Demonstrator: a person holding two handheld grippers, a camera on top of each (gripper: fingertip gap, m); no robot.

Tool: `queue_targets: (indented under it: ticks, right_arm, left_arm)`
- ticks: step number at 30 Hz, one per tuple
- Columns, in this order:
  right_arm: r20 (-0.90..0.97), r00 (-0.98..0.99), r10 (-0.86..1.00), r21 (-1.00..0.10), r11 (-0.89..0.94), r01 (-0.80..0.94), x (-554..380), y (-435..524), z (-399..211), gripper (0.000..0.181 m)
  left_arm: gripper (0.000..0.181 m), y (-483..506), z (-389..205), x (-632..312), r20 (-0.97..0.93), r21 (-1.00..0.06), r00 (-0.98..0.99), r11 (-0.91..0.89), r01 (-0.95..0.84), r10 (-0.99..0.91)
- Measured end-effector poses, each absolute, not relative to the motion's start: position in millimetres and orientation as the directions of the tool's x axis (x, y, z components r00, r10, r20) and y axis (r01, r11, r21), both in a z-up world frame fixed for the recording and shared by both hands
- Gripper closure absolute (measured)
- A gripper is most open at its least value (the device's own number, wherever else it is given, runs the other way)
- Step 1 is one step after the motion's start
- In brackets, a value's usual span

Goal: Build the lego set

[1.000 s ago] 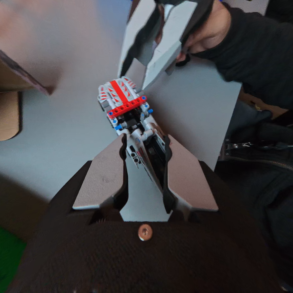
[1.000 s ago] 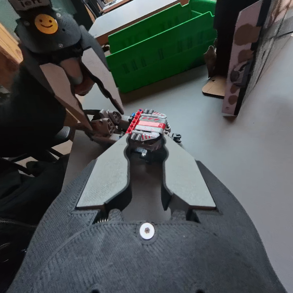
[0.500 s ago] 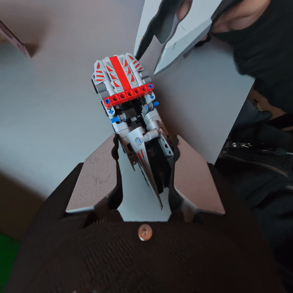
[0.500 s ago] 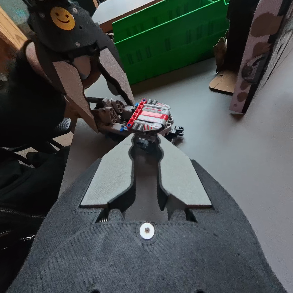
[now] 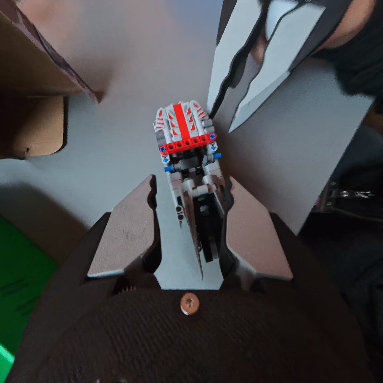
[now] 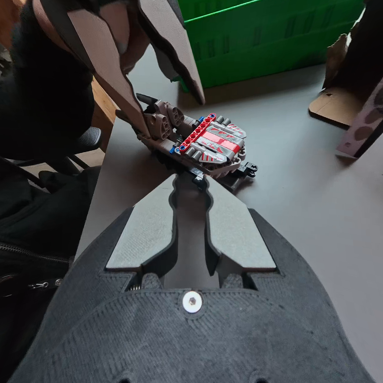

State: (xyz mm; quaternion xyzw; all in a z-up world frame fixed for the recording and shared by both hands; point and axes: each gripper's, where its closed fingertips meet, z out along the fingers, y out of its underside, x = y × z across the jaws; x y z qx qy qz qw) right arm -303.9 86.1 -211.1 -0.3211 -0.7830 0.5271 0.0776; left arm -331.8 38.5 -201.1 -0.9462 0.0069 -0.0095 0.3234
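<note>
Straddling the model's (image 5: 187,132) tail, left gripper (image 5: 189,186) jaws apart; right gripper (image 6: 190,177) jaws part-open, unclamped at its nose. Nudging risks sliding it off the bench (image 6: 300,207) edge.

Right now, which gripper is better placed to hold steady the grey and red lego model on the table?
Left. The left gripper stands open with the rear of the grey and red lego model between its fingers, so closing should clamp it. The right gripper only reaches its side.
</note>
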Motion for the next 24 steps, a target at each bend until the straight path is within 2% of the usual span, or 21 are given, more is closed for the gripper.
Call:
queue_targets:
  ticks: [1,3,9,15,22,24]
  right_arm:
    - [-0.211,-0.783,0.585,-0.874,0.247,0.42,-303.7,85.4,-212.3,0.162]
    - [-0.191,-0.778,0.598,-0.866,0.27,0.42,-304.7,87.2,-216.2,0.163]
    - [-0.204,-0.762,0.615,-0.871,0.241,0.428,-307.1,93.6,-212.1,0.164]
    - [-0.188,-0.779,0.598,-0.887,0.238,0.396,-304.8,89.8,-206.1,0.164]
    - [-0.107,-0.773,0.625,-0.899,0.27,0.343,-309.2,88.8,-205.5,0.164]
    - [-0.112,-0.767,0.631,-0.891,0.277,0.359,-309.7,89.3,-208.6,0.164]
  left_arm:
    - [0.117,38.2,-207.4,-332.7,-0.01,-0.587,1.0,-0.81,-0.021,-0.019]
    - [0.125,43.8,-208.9,-324.7,0.019,-0.6,0.999,-0.8,-0.03,-0.051]
    - [0.119,43.9,-213.0,-318.5,0.099,-0.611,0.991,-0.792,-0.009,-0.088]
    - [0.12,28.2,-212.3,-316.9,0.144,-0.63,0.964,-0.772,-0.086,-0.225]
    - [0.116,34.2,-208.8,-324.1,0.074,-0.631,0.982,-0.77,-0.09,-0.175]
    - [0.125,40.9,-196.1,-325.1,0.018,-0.668,0.986,-0.736,-0.113,-0.167]
